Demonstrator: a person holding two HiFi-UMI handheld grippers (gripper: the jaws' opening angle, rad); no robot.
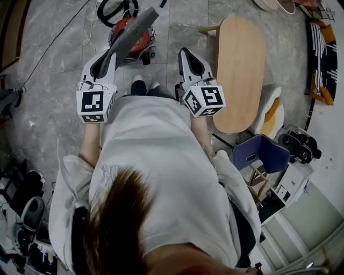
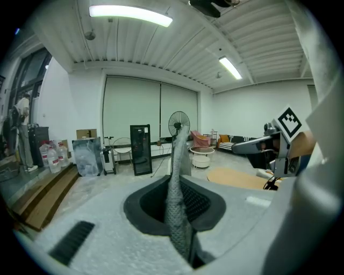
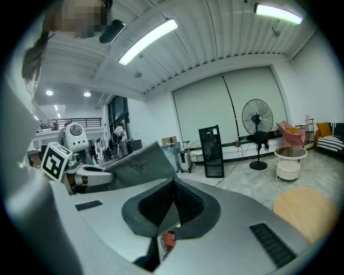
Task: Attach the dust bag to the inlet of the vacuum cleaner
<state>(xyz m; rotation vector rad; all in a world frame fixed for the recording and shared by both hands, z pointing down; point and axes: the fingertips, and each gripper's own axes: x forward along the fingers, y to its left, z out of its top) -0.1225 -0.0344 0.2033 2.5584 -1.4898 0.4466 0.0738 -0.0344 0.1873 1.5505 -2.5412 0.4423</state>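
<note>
In the head view my left gripper [image 1: 109,55] is shut on a flat grey dust bag [image 1: 137,30], which sticks out forward and to the right over the red vacuum cleaner [image 1: 130,42] on the floor. The left gripper view shows the bag [image 2: 178,204] edge-on, pinched between the pads and standing upright. My right gripper [image 1: 185,52] hangs beside it to the right, shut with nothing in it. In the right gripper view the shut pads [image 3: 185,201] meet, a bit of the red vacuum [image 3: 170,239] shows below them, and the bag [image 3: 141,165] sits at the left.
An oval wooden table [image 1: 240,70] stands right of the vacuum. A black hose [image 1: 115,9] coils behind it, and a thin cable [image 1: 54,51] crosses the floor at left. A blue seat [image 1: 261,153] and clutter lie at lower right. A standing fan [image 3: 257,119] is farther off.
</note>
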